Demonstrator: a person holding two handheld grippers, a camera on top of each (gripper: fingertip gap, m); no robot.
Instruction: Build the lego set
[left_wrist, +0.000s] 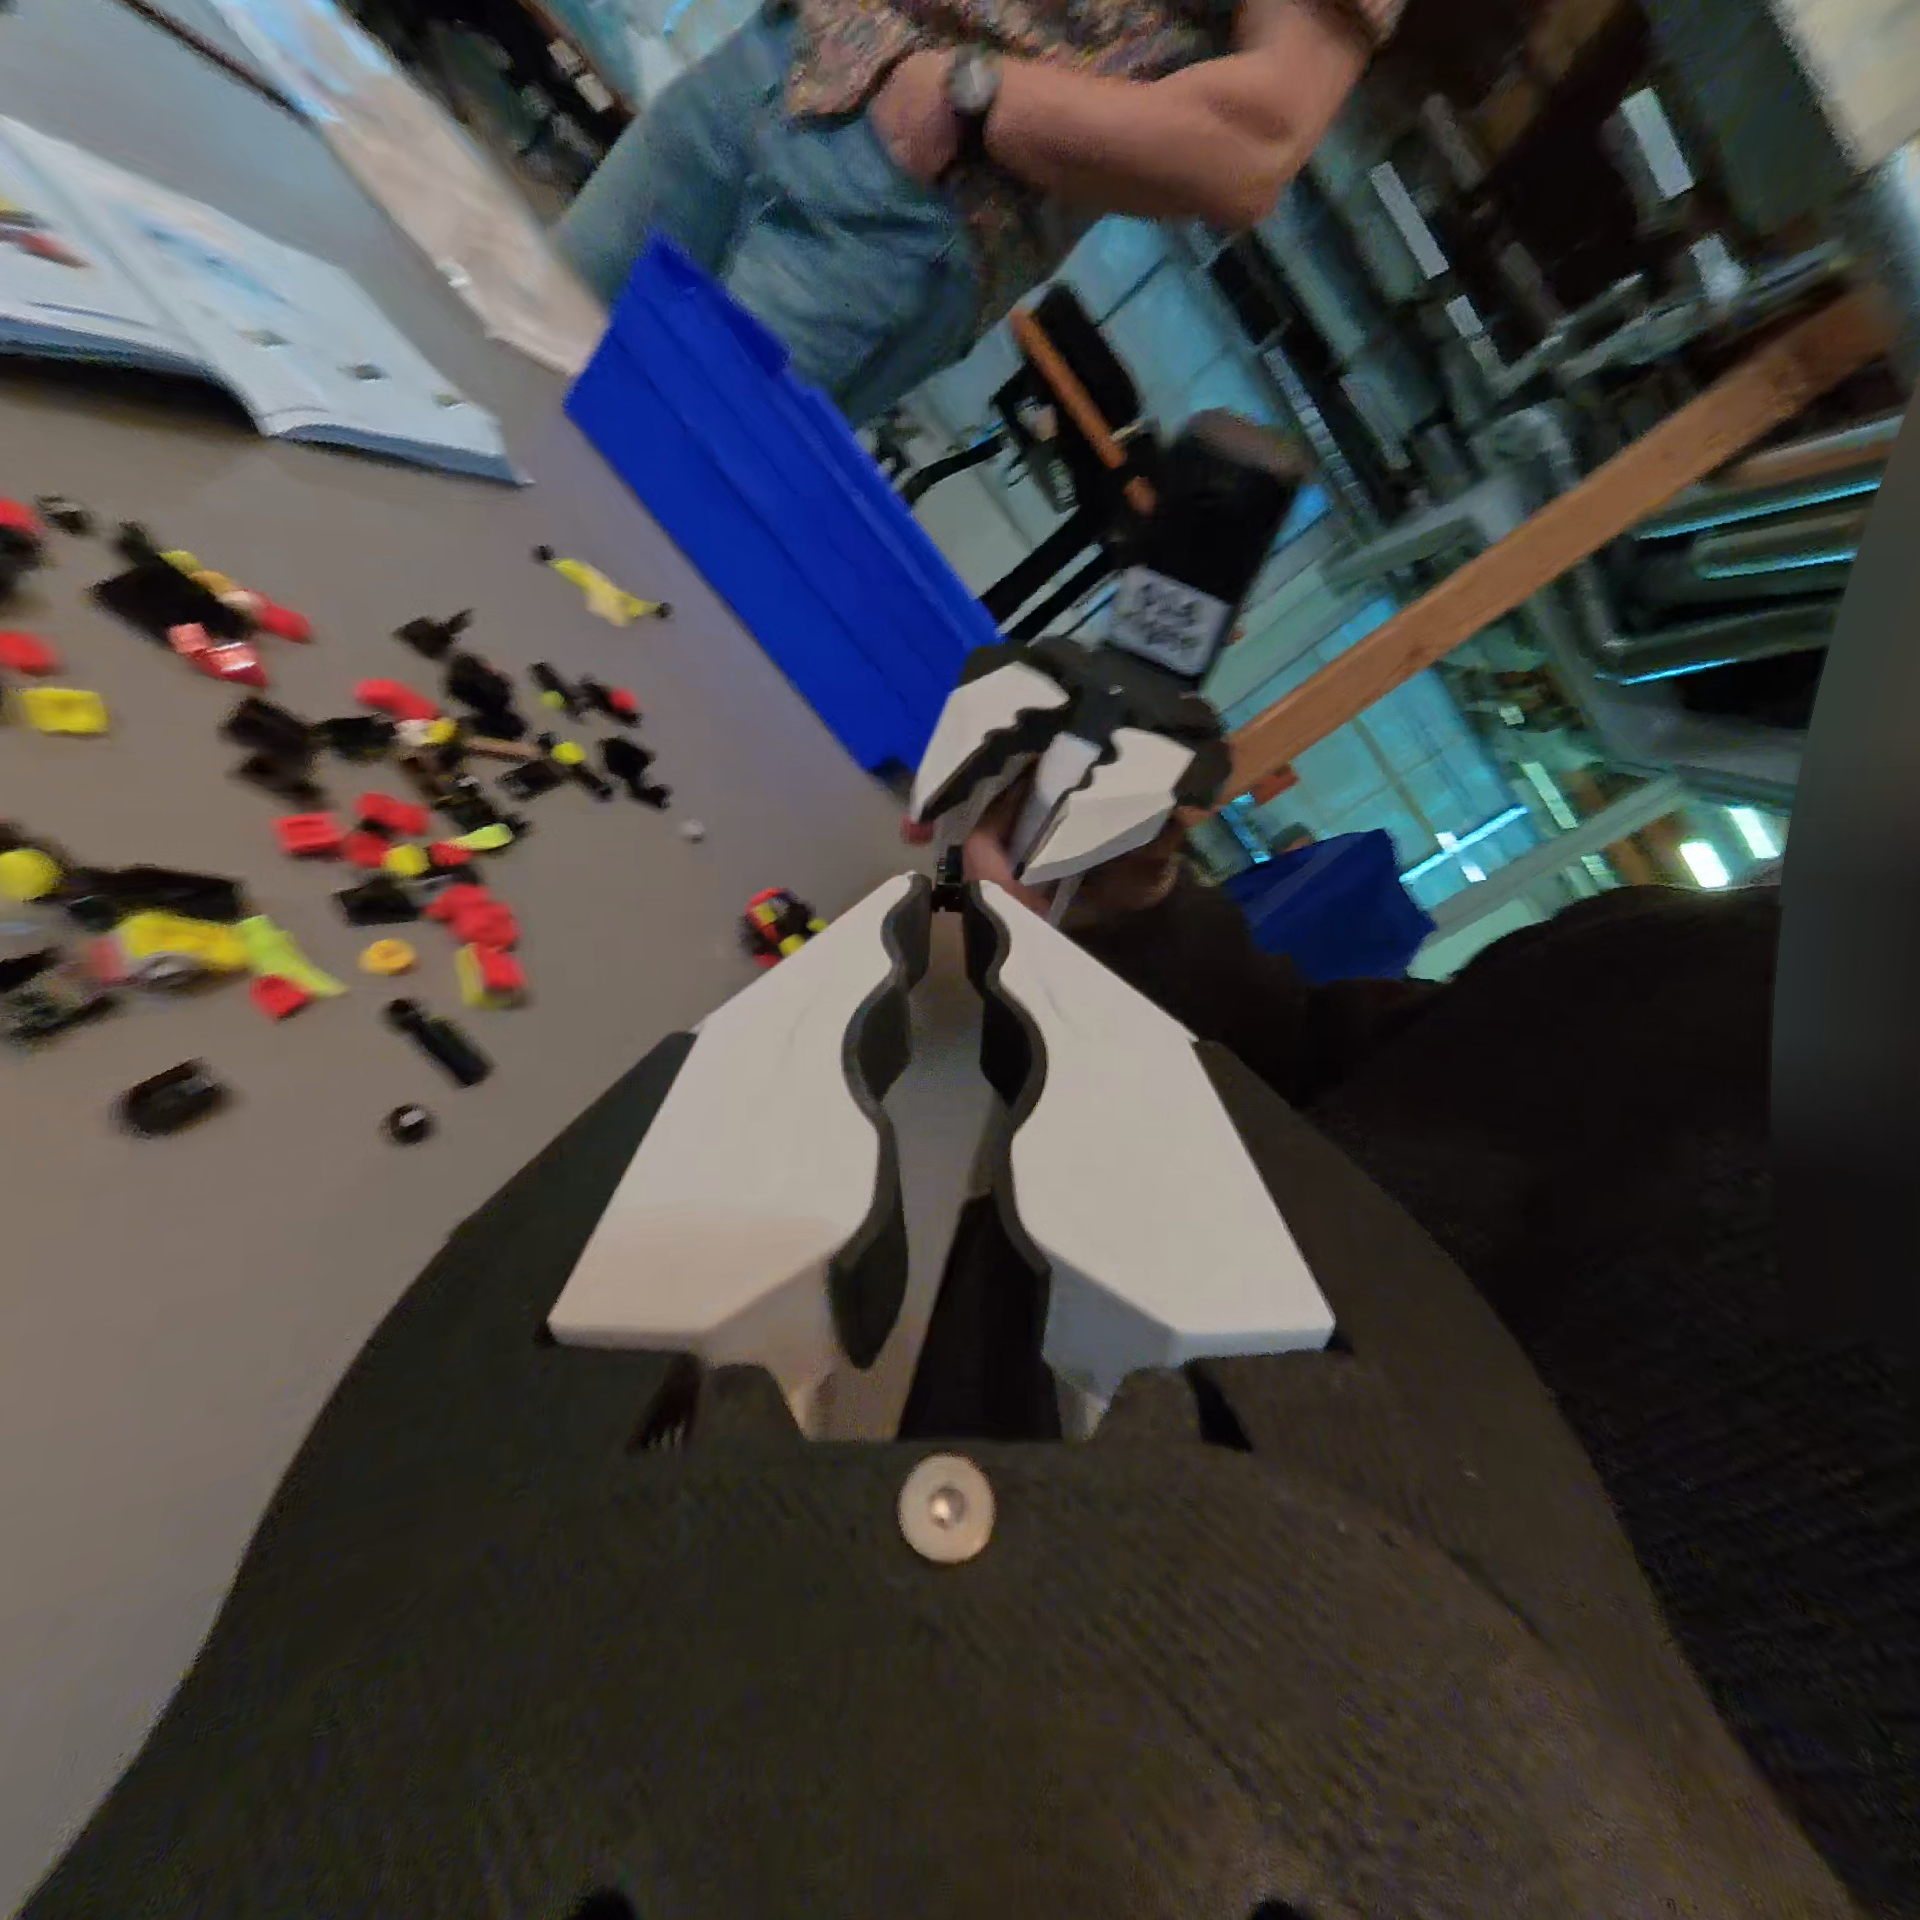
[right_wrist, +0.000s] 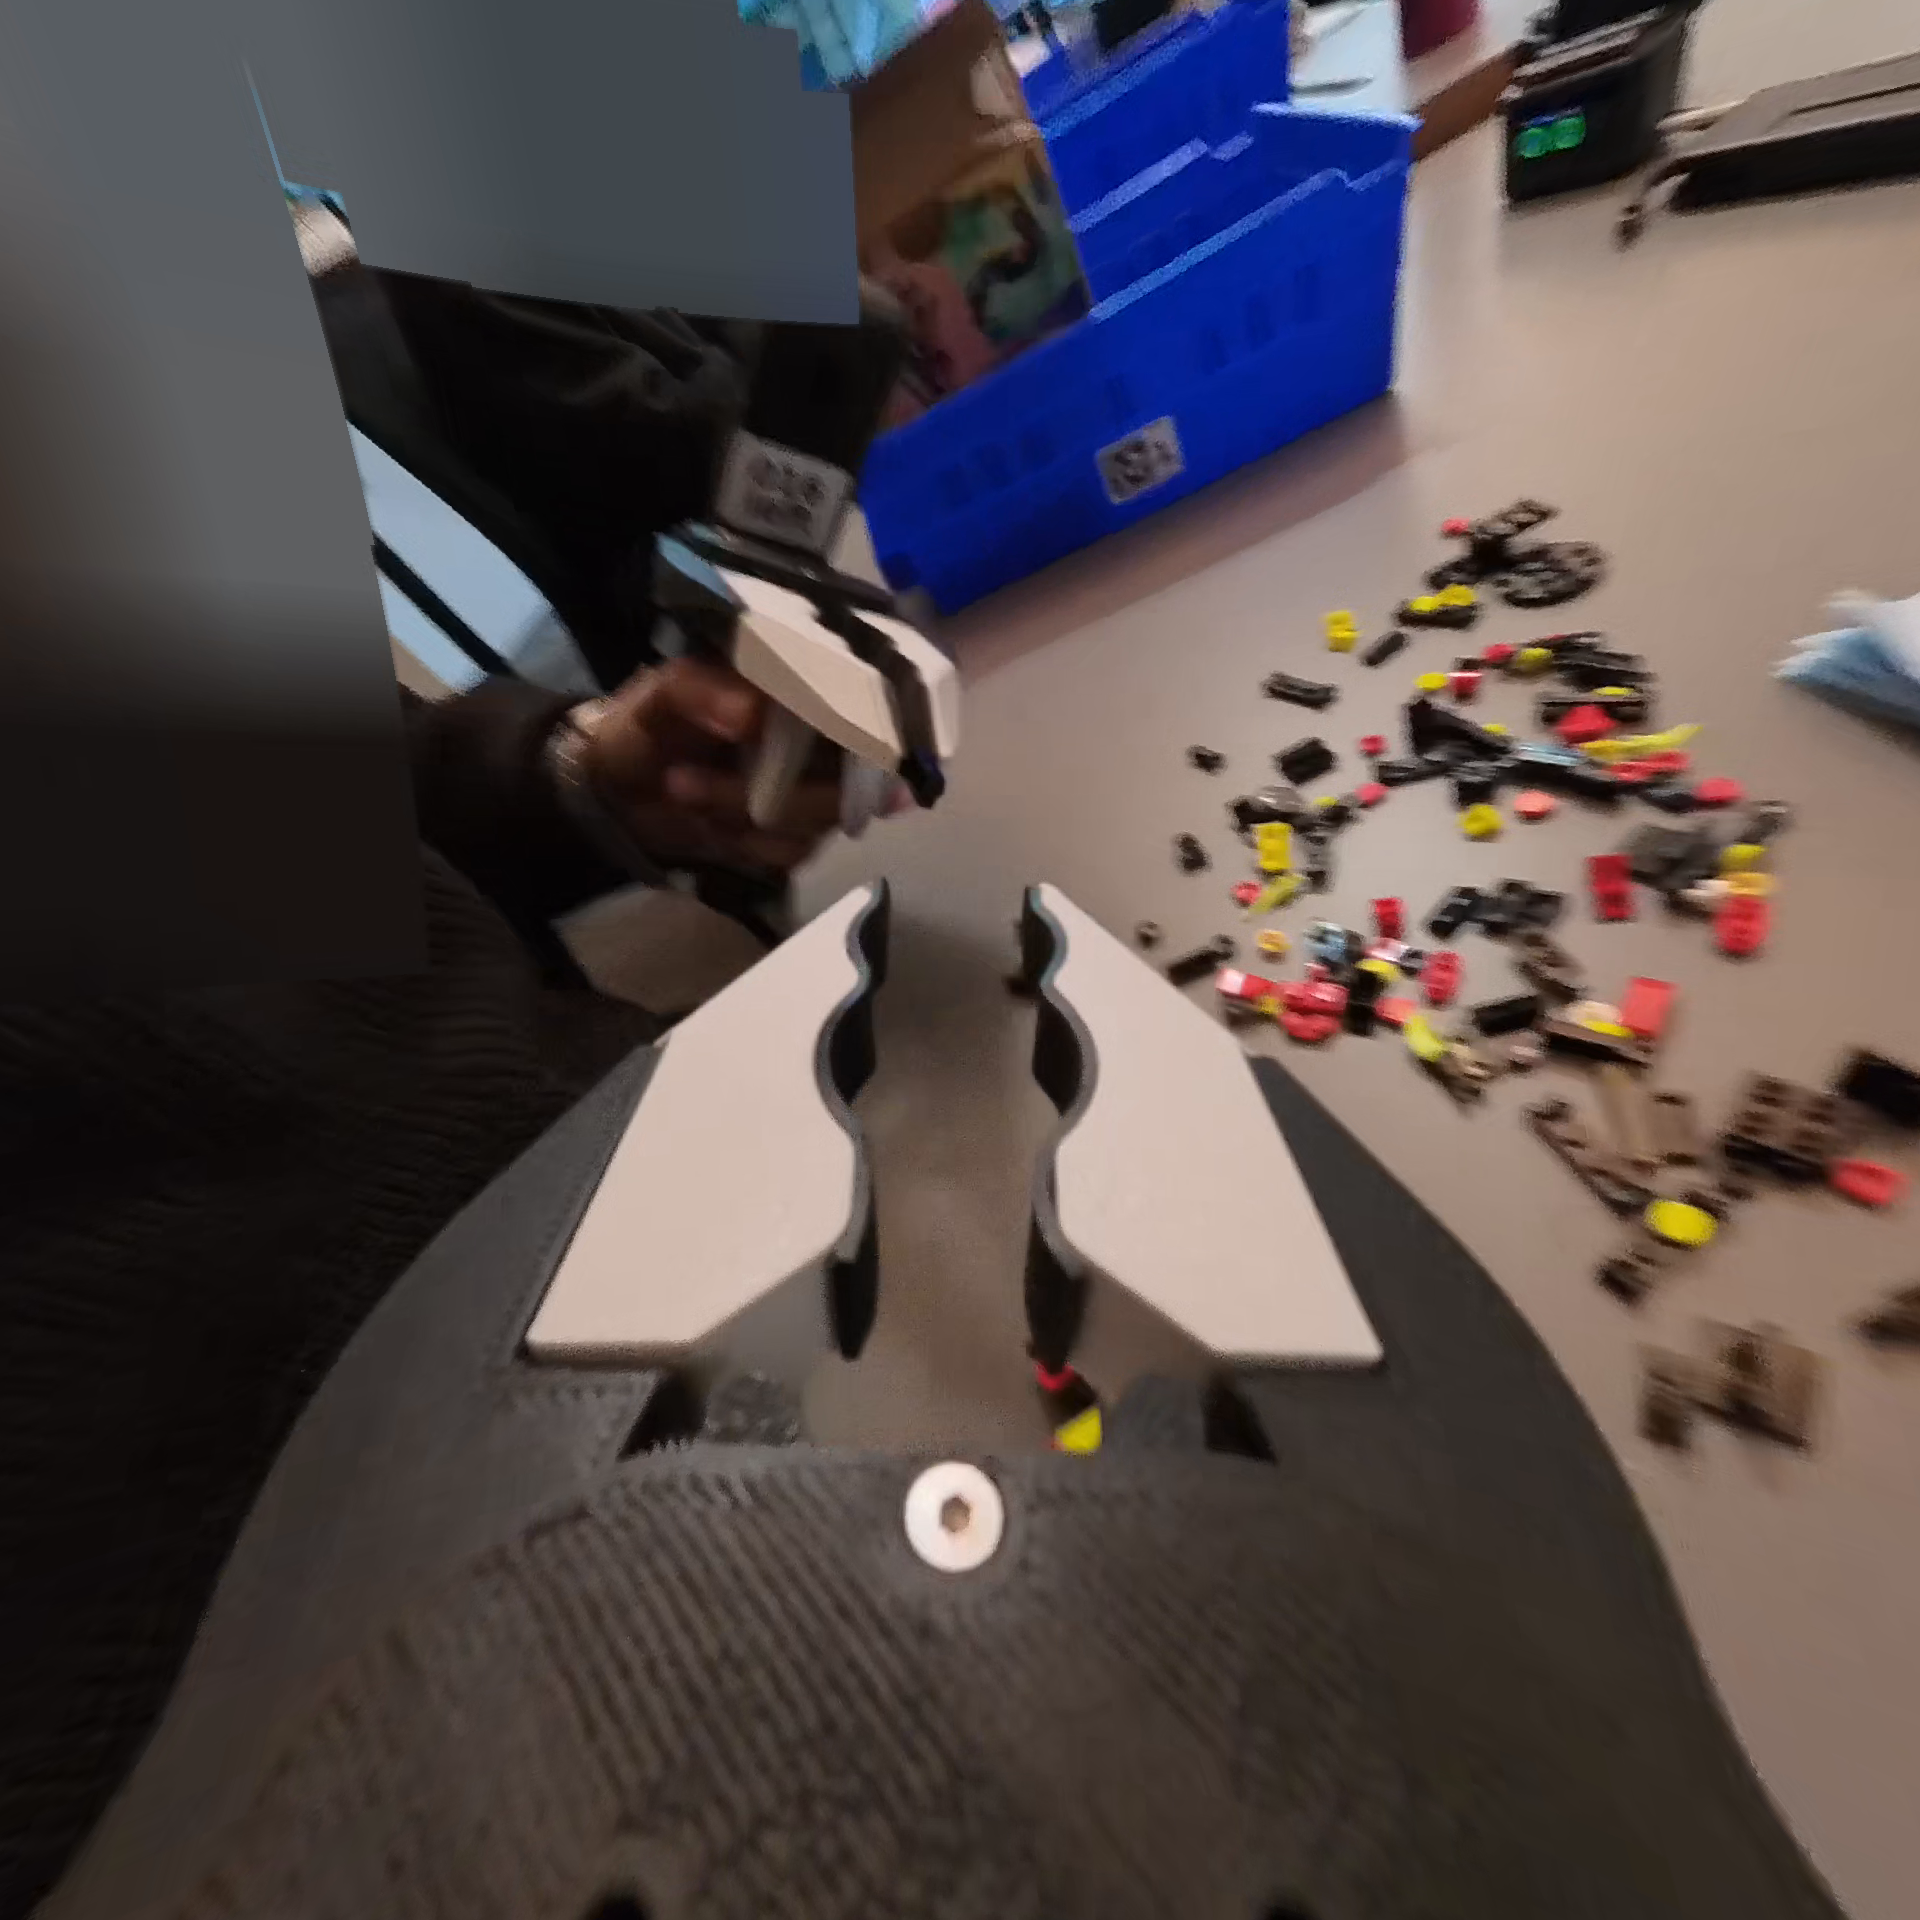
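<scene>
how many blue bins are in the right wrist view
2: one blue bin sits on the table beyond the scattered pieces, and a second blue bin stands behind it. Others may be hidden.

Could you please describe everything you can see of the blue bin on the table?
The blue bin is a glossy plastic crate with stepped, ridged walls and an open top. A small pale sticker sits on its near wall. It stands upright on the grey table, beyond the scattered red, yellow and black toy bricks. A colourful cardboard box leans inside it. Neither tool touches it.
</scene>
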